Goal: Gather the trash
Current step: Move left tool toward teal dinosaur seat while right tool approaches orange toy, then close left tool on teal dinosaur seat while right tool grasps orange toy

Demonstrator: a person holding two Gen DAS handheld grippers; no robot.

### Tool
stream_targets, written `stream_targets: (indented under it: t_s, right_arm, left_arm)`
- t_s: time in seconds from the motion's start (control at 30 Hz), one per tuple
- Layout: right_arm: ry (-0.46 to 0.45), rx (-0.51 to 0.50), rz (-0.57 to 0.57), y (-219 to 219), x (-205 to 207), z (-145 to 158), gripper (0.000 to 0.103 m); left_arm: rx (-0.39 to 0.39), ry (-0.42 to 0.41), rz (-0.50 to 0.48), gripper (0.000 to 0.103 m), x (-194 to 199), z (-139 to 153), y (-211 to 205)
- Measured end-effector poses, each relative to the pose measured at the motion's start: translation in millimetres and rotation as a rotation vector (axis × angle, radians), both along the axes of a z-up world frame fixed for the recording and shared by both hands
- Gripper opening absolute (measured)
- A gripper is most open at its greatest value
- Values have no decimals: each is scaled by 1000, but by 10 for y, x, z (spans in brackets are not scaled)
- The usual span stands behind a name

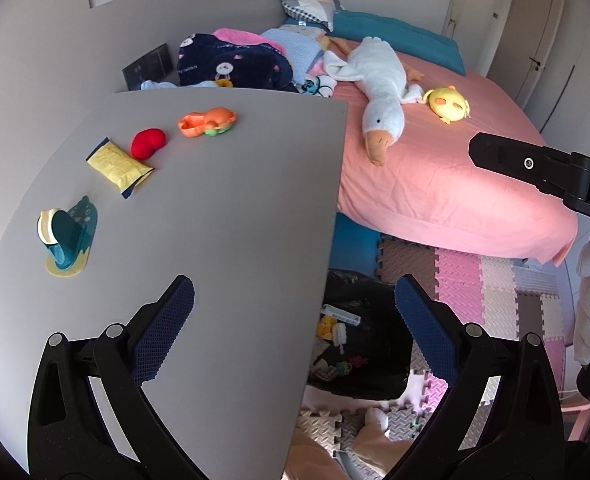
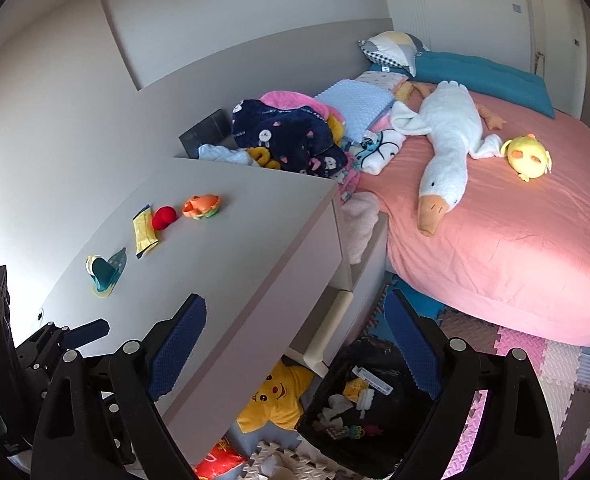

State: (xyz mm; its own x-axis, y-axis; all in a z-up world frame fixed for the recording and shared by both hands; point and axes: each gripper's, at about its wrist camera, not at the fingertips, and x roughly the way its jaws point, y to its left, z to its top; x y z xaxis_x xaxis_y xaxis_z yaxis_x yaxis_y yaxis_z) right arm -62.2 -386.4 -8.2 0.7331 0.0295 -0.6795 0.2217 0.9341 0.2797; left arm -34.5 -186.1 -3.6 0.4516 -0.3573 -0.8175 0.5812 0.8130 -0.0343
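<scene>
Four bits of litter lie in a row on the grey table top (image 1: 223,208): a teal and yellow wrapper (image 1: 69,240), a yellow packet (image 1: 119,166), a red lump (image 1: 147,143) and an orange piece (image 1: 207,120). My left gripper (image 1: 295,316) is open and holds nothing; it hangs over the table's right edge, short of the litter. My right gripper (image 2: 295,340) is also open and holds nothing, above the table corner and the black trash bag (image 2: 359,400). The right wrist view shows the same wrapper (image 2: 105,272), packet (image 2: 145,232), red lump (image 2: 164,217) and orange piece (image 2: 201,206).
The black trash bag (image 1: 359,344) stands open on foam floor mats (image 1: 475,280), with several scraps inside. A bed with a pink sheet (image 2: 495,240) carries a goose plush (image 2: 447,148), a yellow chick plush (image 2: 529,156) and piled clothes (image 2: 287,132). A yellow star plush (image 2: 275,396) lies under the table.
</scene>
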Motion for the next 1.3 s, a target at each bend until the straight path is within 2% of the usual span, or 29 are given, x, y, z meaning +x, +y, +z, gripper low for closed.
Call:
stream_targets:
  t_s: [0.53, 0.93, 1.07, 1.3]
  right_arm:
    - [3, -35, 146, 663, 529, -73, 90]
    - [32, -63, 199, 956, 944, -140, 90]
    - [45, -91, 211, 1021, 1127, -180, 90]
    - [73, -134, 218, 1080, 1479, -269, 90]
  left_arm:
    - [-3, -9, 174, 97, 257, -42, 793]
    - [-4, -28, 267, 97, 587, -82, 1254]
    - [-11, -22, 297, 87, 757, -118, 1398]
    - [9, -24, 332, 77, 1062, -194, 1595]
